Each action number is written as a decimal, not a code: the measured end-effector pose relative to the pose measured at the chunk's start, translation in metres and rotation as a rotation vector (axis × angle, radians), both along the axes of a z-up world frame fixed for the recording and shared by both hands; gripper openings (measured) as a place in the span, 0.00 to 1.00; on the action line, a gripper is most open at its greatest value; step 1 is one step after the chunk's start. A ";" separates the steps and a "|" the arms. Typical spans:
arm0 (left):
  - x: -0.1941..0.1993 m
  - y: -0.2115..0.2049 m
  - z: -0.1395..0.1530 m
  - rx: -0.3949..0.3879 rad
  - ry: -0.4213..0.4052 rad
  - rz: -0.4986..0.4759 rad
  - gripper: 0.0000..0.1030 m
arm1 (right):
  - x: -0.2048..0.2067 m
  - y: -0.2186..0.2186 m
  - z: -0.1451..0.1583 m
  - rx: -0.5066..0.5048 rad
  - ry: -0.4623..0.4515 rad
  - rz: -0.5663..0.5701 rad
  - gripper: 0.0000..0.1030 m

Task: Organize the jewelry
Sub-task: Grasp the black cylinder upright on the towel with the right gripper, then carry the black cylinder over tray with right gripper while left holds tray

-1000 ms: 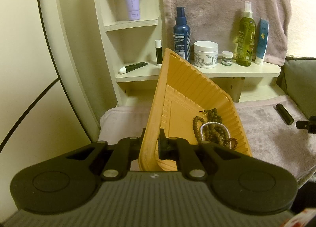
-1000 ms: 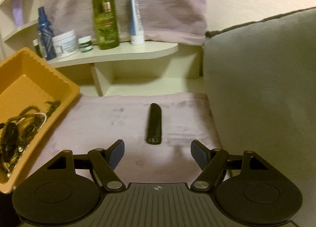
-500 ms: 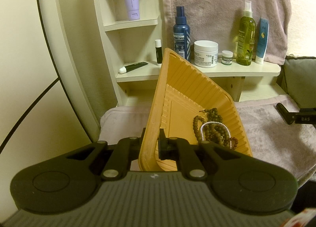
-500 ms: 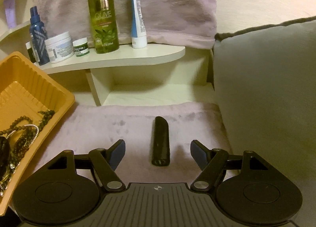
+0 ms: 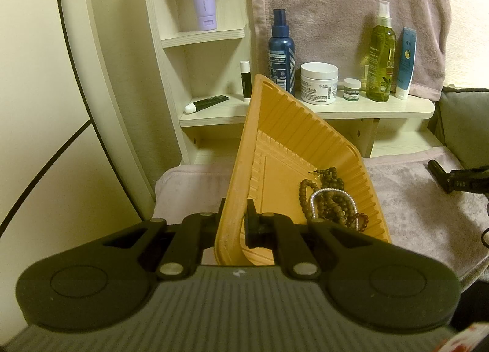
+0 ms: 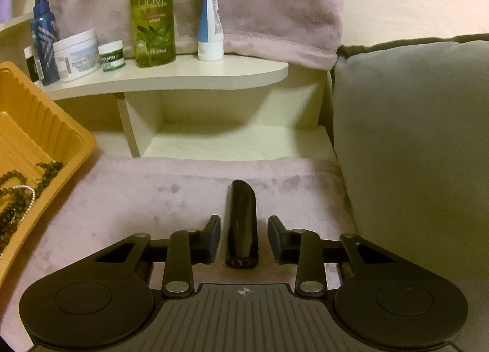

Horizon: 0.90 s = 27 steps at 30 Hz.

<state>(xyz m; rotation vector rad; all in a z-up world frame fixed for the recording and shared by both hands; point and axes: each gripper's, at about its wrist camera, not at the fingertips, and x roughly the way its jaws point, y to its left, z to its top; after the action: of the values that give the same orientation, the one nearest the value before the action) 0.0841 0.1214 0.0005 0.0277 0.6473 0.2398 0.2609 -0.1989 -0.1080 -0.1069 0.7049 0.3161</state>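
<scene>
My left gripper point(image 5: 235, 220) is shut on the near rim of an orange ribbed tray point(image 5: 284, 135), which stands tilted. Brown bead strings and a pearl strand point(image 5: 331, 203) lie in its lower right corner. In the right wrist view a slim black tube point(image 6: 242, 223) lies on the mauve towel point(image 6: 152, 199), pointing away from me. My right gripper point(image 6: 244, 237) straddles its near end and its jaws are closing; a small gap shows on each side of the tube. The tray's corner point(image 6: 45, 144) sits at that view's left edge. The right gripper's tip point(image 5: 467, 182) shows at the left wrist view's right edge.
A cream shelf point(image 6: 183, 75) behind holds a green olive bottle point(image 6: 152, 12), a blue spray bottle point(image 5: 281, 52), a white jar point(image 5: 318, 83), a small jar and a blue-white tube. A grey cushion point(image 6: 412, 138) rises on the right. A towel hangs behind the shelf.
My right gripper moved forward and down until the black tube came between its fingers, and its jaws narrowed a lot. The left gripper and the tray kept still.
</scene>
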 end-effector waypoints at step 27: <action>0.000 0.001 0.000 0.000 0.001 -0.001 0.07 | -0.018 0.000 0.018 0.049 -0.004 -0.003 0.22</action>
<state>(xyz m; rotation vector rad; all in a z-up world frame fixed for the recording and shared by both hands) 0.0844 0.1222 0.0002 0.0277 0.6481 0.2384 0.2424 -0.1985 -0.0896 -0.0595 0.6931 0.3299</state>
